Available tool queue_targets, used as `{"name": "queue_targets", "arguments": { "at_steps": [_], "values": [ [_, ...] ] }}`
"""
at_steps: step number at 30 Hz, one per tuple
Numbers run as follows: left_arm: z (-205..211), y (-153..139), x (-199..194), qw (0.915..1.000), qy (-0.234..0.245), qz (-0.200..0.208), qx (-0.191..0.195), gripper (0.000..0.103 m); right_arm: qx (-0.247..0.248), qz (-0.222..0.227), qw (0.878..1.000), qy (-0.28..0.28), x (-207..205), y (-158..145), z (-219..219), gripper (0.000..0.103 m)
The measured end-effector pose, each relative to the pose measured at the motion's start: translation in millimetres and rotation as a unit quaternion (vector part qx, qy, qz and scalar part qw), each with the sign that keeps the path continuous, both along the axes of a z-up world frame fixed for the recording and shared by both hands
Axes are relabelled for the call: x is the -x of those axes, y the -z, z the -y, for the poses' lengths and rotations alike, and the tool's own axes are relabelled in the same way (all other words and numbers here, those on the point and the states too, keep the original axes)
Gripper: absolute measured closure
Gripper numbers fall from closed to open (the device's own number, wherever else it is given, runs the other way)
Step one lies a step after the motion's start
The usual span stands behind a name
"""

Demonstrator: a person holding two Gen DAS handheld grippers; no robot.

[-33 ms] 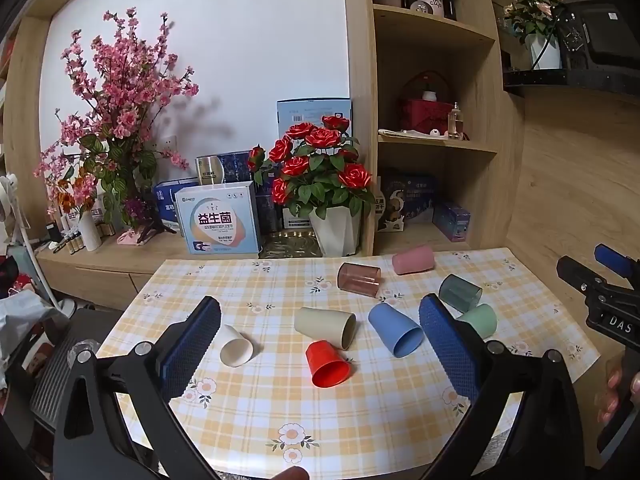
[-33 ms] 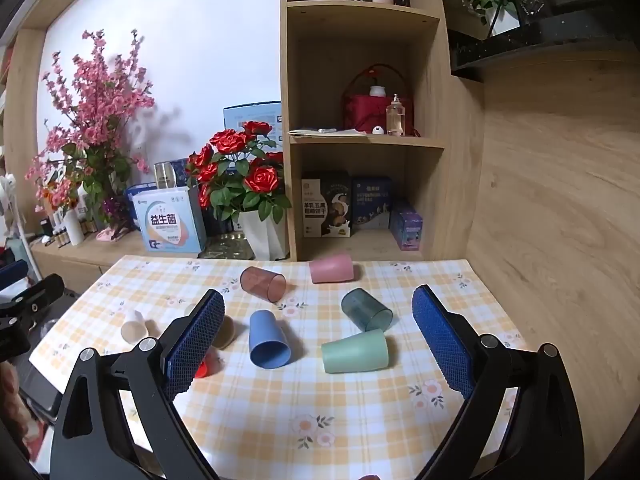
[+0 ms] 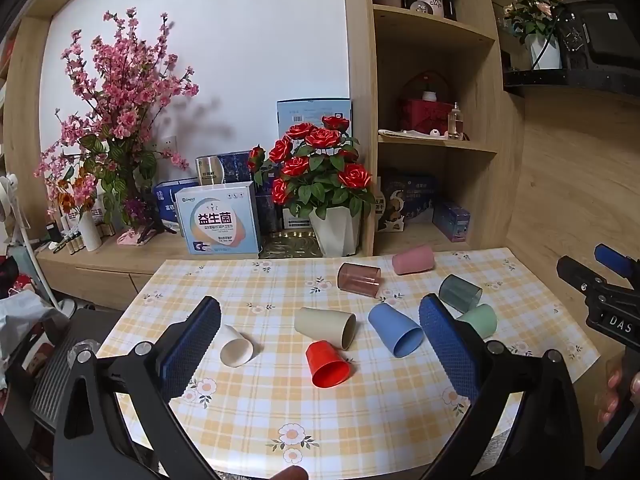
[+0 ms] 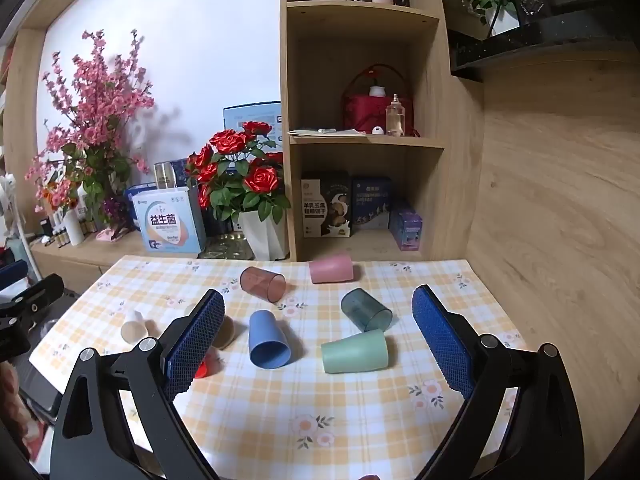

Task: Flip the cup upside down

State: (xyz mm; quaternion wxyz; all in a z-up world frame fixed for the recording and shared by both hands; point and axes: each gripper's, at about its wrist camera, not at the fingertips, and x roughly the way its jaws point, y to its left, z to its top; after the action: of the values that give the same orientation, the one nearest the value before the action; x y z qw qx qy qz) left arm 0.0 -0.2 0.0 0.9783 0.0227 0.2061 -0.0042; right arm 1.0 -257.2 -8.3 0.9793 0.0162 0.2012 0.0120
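Several plastic cups lie on their sides on the checked tablecloth [image 3: 360, 420]. In the left wrist view: a white cup [image 3: 236, 347], a beige cup [image 3: 326, 325], a red cup [image 3: 328, 364], a blue cup [image 3: 396, 330], a mint cup [image 3: 480, 320], a dark teal cup [image 3: 460, 291], a brown clear cup [image 3: 359, 279] and a pink cup [image 3: 413, 259]. My left gripper [image 3: 320, 354] is open and empty above the red cup. My right gripper [image 4: 320, 344] is open and empty above the blue cup [image 4: 267, 340] and the mint cup [image 4: 355, 351].
A white pot of red roses [image 3: 334, 232] and a blue-white box [image 3: 218, 222] stand on the sideboard behind the table. A wooden shelf unit [image 4: 364, 140] rises at the back right. A wood wall [image 4: 560, 200] borders the table's right side.
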Motion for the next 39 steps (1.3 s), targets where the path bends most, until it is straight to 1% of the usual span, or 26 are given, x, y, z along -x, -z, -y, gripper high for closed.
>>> {"name": "queue_targets", "arguments": {
  "at_steps": [25, 37, 39],
  "values": [
    [1.0, -3.7, 2.7, 1.0000, 0.000, 0.003, 0.001, 0.006, -0.003, 0.005, 1.000, 0.002, -2.2, -4.8, 6.0, 0.011],
    [5.9, -7.0, 4.5, 1.0000, 0.000, 0.005, 0.003, 0.006, -0.004, 0.006, 1.000, 0.003, -1.0, -2.4, 3.4, 0.011],
    [6.0, -7.2, 4.5, 1.0000, 0.000, 0.005, 0.003, 0.006, -0.004, 0.006, 1.000, 0.003, -1.4, -6.9, 9.3, 0.011]
  ]
}}
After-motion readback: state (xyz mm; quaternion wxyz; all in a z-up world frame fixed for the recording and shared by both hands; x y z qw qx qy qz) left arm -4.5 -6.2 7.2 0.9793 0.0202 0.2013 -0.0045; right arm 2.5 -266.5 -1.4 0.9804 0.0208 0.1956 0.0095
